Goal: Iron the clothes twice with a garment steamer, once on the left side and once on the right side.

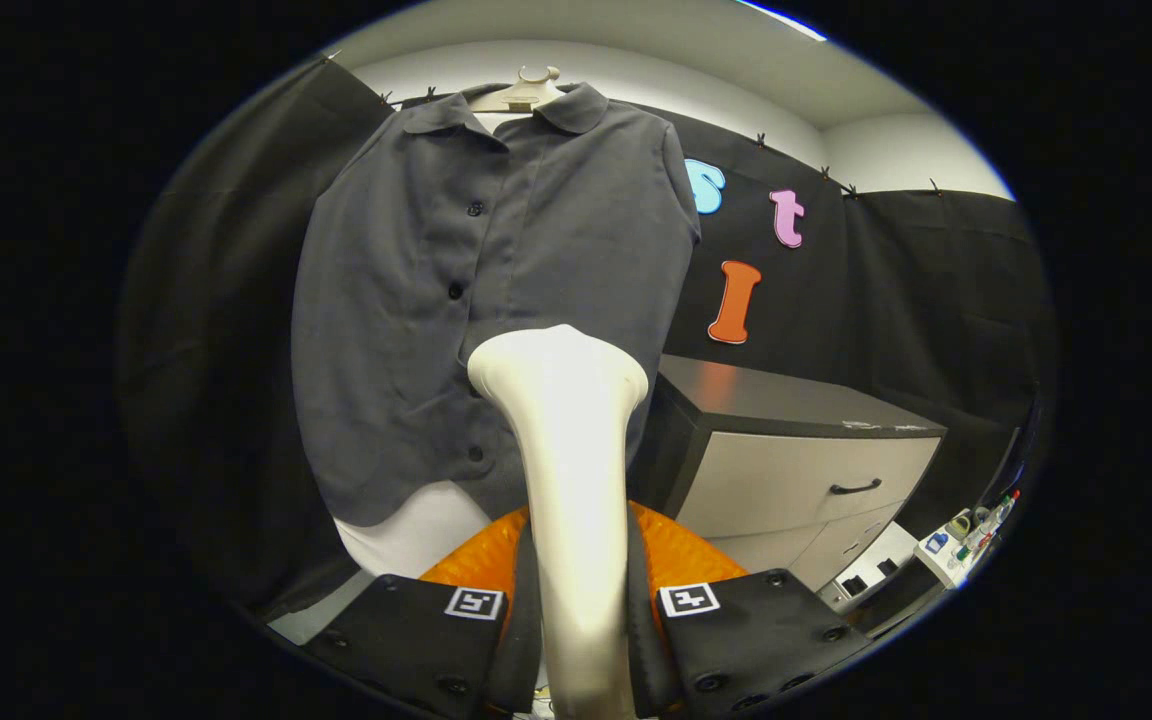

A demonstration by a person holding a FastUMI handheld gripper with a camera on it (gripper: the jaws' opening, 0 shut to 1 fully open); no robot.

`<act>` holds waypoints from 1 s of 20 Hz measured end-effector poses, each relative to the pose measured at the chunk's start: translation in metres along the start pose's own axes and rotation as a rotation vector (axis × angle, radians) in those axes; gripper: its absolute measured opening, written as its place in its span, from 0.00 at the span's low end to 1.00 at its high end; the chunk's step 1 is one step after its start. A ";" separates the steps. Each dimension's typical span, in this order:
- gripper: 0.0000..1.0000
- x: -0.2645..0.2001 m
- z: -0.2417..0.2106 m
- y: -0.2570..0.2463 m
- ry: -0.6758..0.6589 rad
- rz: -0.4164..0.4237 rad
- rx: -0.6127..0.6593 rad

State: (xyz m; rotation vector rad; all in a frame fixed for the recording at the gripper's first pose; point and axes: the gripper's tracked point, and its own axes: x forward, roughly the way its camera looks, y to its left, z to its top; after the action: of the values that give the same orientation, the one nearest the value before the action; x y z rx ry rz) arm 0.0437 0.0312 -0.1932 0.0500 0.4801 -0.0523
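Observation:
A dark grey short-sleeved shirt [456, 300] with a button front hangs on a pale hanger [528, 92] against the booth's black wall. My gripper [576, 600] is shut on the cream-white garment steamer [566, 440], both fingers pressed on its handle. The steamer stands upright between the fingers, and its broad head lies against the lower part of the shirt, just right of the button line. The head hides the cloth behind it.
A cabinet with a dark top [786, 400] and pale drawers with a black handle [856, 488] stands right of the shirt. Small bottles and oddments [971, 535] lie low at the far right. A white surface [416, 535] shows under the shirt hem.

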 end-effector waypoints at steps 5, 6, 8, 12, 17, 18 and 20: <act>0.43 -0.008 -0.023 -0.001 0.046 0.000 0.005; 0.43 -0.008 -0.024 -0.001 0.051 0.000 0.003; 0.43 -0.013 -0.021 0.001 0.040 0.010 -0.009; 0.43 -0.035 0.033 -0.003 -0.073 -0.009 -0.020; 0.43 -0.067 0.124 0.000 -0.237 -0.033 -0.051; 0.43 -0.074 0.143 0.003 -0.275 -0.027 -0.045; 0.43 -0.084 0.174 0.012 -0.338 -0.003 -0.030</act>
State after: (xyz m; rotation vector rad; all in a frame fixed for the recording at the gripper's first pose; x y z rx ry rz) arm 0.0497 0.0360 -0.0001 0.0102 0.1426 -0.0553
